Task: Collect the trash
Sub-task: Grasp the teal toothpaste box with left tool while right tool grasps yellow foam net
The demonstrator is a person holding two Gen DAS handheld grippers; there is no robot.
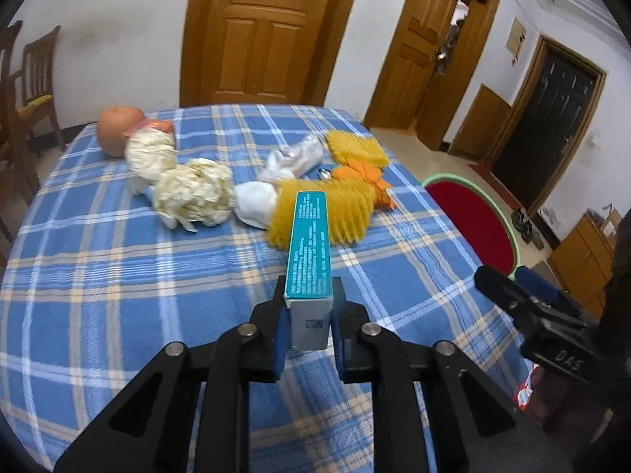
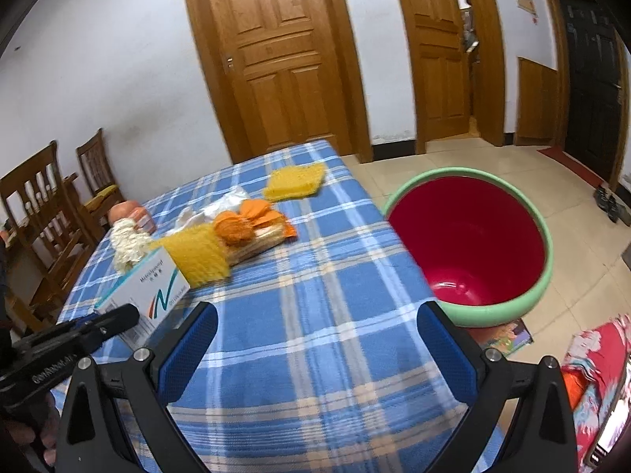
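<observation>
In the left wrist view, the left gripper (image 1: 308,317) is seen clamped on the near end of a teal-and-white carton (image 1: 309,254), which juts forward toward 12 o'clock over the blue plaid tablecloth (image 1: 118,276). The hold sits at one end only, so the carton is best lifted level and slowly to keep it from pivoting. Yellow foam netting (image 1: 351,213) lies touching or just behind its far tip, and could be dragged along. The red basin (image 1: 473,216) is glimpsed at 2 o'clock, beyond the table edge.

In the right wrist view, the right gripper (image 2: 315,351) is held with its jaws wide apart, with nothing between them. The carton (image 2: 146,291) appears at 9 o'clock. The basin (image 2: 473,244) stands on the floor at 2 o'clock, just beside the table edge; bare cloth between them leaves a clear path.
</observation>
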